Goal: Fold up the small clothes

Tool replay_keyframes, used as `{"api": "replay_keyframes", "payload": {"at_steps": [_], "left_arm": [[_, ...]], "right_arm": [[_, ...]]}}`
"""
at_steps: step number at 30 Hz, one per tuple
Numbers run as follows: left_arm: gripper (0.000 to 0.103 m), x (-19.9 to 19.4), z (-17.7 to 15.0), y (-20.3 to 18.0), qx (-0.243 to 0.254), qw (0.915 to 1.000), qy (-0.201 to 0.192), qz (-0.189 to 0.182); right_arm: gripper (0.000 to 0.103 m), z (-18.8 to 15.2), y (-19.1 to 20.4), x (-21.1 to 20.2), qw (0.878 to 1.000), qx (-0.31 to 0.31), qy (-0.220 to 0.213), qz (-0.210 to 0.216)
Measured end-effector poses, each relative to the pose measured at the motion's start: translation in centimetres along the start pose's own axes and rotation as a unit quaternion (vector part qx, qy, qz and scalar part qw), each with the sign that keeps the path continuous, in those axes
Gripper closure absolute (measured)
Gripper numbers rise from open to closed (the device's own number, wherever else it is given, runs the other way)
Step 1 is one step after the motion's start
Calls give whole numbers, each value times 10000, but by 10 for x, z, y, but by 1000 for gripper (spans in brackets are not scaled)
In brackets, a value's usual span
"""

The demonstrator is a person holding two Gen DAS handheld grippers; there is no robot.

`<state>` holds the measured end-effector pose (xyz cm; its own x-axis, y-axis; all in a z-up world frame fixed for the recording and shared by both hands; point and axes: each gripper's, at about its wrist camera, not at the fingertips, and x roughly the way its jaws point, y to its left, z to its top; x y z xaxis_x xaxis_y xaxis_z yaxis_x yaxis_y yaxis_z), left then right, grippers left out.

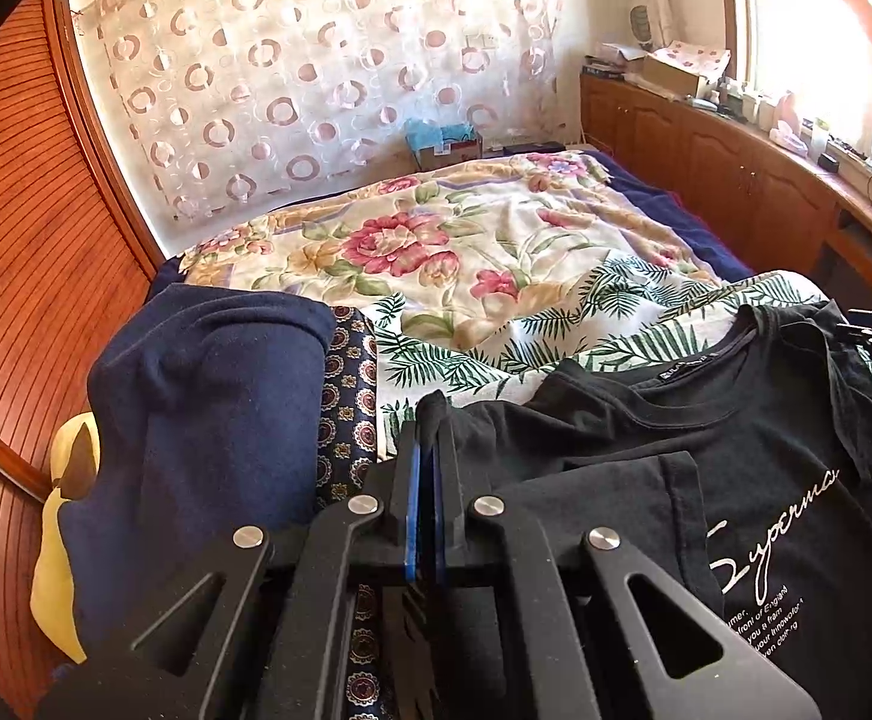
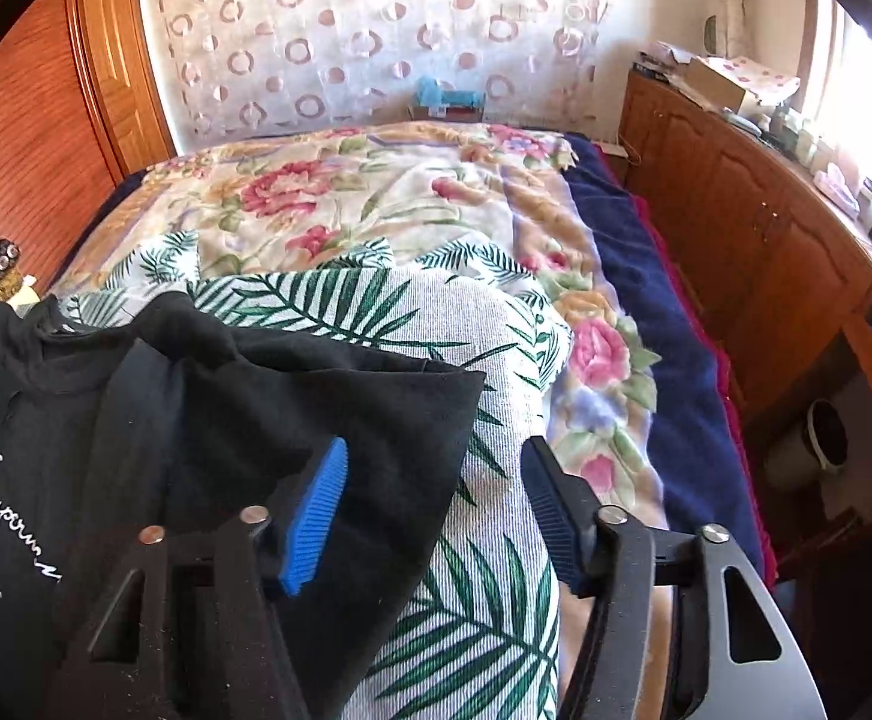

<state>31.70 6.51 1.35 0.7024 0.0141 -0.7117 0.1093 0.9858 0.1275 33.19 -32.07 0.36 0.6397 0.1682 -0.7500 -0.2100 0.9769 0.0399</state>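
The left gripper [image 1: 433,420] pinches a fold of the black shirt [image 1: 736,450] near the frame's middle. The right gripper [image 2: 436,468] is wide open, one blue finger [image 2: 316,516] over the shirt's edge [image 2: 316,396]. The shirt lies on the leafy cloth [image 2: 484,600], low in both views.

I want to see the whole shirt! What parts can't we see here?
- T-shirt hem: cut off by the bottom edge, left view.
- Its small print: too small to read fully, part behind the left gripper.
- Its left side: cut off by the edge, right view; right gripper covers some.
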Motion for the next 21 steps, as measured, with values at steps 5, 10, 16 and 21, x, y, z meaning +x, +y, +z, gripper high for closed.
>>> {"api": "replay_keyframes", "payload": {"at_steps": [5, 10, 16, 21], "left_arm": [[99, -16, -6, 1, -142, 9996, -221, -72], [99, -55, -20, -2, -205, 9982, -537, -171], [99, -108, -41, -1, -279, 9955, -865, -278], [99, -149, -74, -2, -308, 9930, -1090, -350]], "right_arm": [[95, 5, 14, 2, 9994, -291, 7, 162], [97, 6, 26, -27, 9986, -333, -362, 214], [98, -7, 41, -106, 9926, -392, -1100, 345], [98, -38, 50, -162, 9873, -524, -1438, 427]]}}
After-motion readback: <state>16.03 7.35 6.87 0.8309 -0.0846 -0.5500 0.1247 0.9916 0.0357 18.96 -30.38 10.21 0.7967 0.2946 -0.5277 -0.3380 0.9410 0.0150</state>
